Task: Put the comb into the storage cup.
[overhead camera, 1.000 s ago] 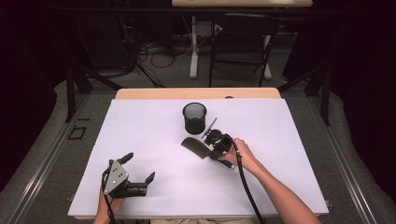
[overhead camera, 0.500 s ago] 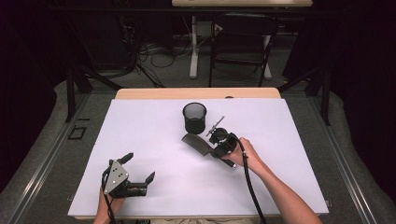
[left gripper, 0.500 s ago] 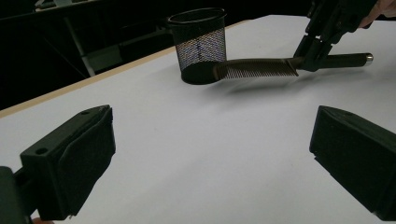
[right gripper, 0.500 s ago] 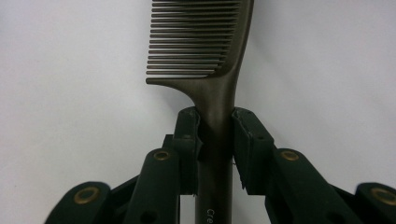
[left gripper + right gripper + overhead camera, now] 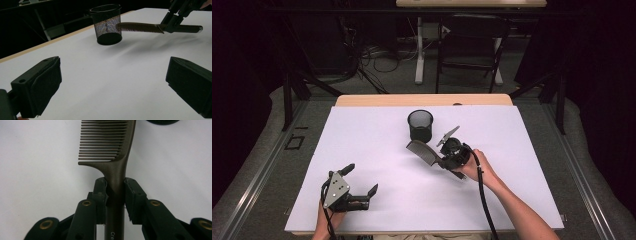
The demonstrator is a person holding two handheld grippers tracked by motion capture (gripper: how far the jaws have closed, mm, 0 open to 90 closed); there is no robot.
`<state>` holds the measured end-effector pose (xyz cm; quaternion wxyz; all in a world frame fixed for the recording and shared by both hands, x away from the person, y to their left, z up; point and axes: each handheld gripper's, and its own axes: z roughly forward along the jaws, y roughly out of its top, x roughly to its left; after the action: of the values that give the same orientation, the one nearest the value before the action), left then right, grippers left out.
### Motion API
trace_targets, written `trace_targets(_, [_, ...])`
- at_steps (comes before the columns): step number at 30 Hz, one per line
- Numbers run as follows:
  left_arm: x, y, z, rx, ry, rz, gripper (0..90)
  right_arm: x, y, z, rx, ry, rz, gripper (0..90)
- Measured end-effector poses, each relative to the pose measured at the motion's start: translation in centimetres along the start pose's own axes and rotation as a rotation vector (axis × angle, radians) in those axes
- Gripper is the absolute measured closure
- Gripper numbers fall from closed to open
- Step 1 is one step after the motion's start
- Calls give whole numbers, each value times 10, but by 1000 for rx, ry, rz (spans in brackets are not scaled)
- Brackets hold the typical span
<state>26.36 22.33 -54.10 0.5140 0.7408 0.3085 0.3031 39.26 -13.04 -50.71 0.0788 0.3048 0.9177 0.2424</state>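
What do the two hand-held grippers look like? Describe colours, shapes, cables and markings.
Both are black. The left gripper has a grey three-cornered plate with dark holes and blocky padded jaws. The right gripper has brass-coloured rivets and a black cable. The forearms are sleeveless.

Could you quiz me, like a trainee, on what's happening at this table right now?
1. What does the right gripper clamp?
2. True or false: the comb already stands inside the mesh cup.
3. The left gripper is: A) open, holding nothing; B) shut on the cup.

Key: 1. The comb, by its handle. 2. False; its toothed end is lifted over the table just beside the cup. 3. A.
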Motion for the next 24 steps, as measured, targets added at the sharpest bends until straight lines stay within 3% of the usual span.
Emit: trace_targets(24, [1,0,-1,-4,-1,-2,4,-6,-17,-17,-184,-3,34,725])
